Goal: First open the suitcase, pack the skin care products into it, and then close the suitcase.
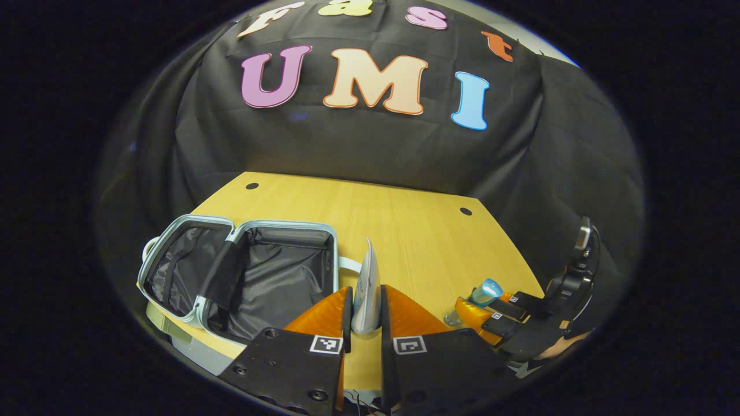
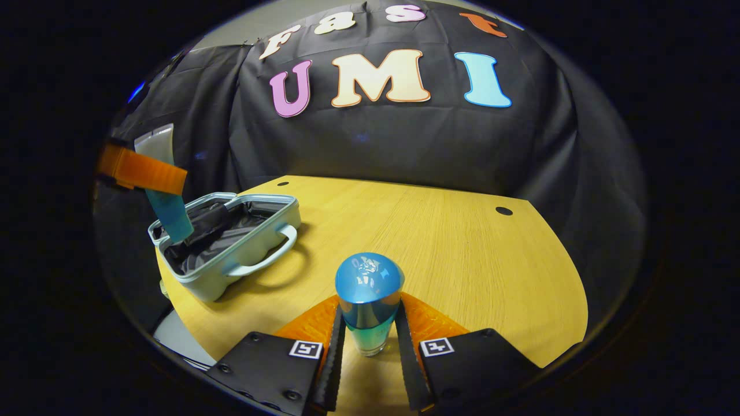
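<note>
The pale blue suitcase (image 1: 289, 226) lies open on the wooden table (image 1: 404, 231), and its dark lining shows. My left gripper (image 1: 366, 300) is shut on a flat white tube (image 1: 367, 277) that stands upright between its fingers, just right of the suitcase. In the right gripper view that tube (image 2: 167, 211) hangs cap down in the left gripper (image 2: 153, 170), above the suitcase (image 2: 243, 260). My right gripper (image 2: 370, 323) is shut on a clear bottle with a rounded blue cap (image 2: 370, 280), held low over the table's near right part. From the left gripper view the bottle (image 1: 484, 292) sits in the right gripper (image 1: 471, 306).
The suitcase overhangs the table's near left edge, its carry handle (image 2: 272, 257) towards the table's middle. Two small dark holes (image 2: 504, 211) sit near the table's far corners. Black cloth hangs behind the table. Bare wood lies between the suitcase and the right gripper.
</note>
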Tool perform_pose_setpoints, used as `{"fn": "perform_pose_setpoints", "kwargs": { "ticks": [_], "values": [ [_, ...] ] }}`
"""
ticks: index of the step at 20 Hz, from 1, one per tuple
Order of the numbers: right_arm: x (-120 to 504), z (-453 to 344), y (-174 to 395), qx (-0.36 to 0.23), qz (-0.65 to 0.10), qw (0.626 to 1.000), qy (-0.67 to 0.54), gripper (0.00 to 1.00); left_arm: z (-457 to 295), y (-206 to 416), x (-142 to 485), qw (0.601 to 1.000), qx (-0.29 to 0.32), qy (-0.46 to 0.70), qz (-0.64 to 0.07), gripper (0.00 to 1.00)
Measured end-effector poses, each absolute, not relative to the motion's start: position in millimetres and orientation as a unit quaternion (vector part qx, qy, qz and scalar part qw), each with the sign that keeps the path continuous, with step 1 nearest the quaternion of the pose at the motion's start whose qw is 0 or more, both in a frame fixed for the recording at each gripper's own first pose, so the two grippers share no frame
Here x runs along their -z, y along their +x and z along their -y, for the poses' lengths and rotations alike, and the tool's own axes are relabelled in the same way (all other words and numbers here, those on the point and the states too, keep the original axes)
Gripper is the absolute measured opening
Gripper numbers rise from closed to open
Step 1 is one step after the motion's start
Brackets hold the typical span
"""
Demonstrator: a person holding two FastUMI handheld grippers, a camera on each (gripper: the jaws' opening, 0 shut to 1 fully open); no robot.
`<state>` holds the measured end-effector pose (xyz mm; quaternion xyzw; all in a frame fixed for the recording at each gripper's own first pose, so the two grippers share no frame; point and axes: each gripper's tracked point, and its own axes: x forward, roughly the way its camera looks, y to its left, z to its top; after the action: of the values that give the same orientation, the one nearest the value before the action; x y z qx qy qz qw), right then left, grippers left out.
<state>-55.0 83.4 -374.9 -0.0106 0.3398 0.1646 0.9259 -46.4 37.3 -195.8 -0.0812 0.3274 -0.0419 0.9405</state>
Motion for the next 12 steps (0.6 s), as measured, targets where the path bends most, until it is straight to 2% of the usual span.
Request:
{"fn": "perform_pose_setpoints", "kwargs": {
  "ticks": [6,12],
  "values": [
    [317,-122,-40,-0.160,-0.324,0.932,-0.004,0.45,-110,-40,225,0.924,0.019,-0.053,-0.378,0.17],
    [282,-187,-45,-0.192,-0.326,0.925,0.011,0.47,-162,-39,277,0.892,0.010,-0.039,-0.450,0.17]
  ]
}}
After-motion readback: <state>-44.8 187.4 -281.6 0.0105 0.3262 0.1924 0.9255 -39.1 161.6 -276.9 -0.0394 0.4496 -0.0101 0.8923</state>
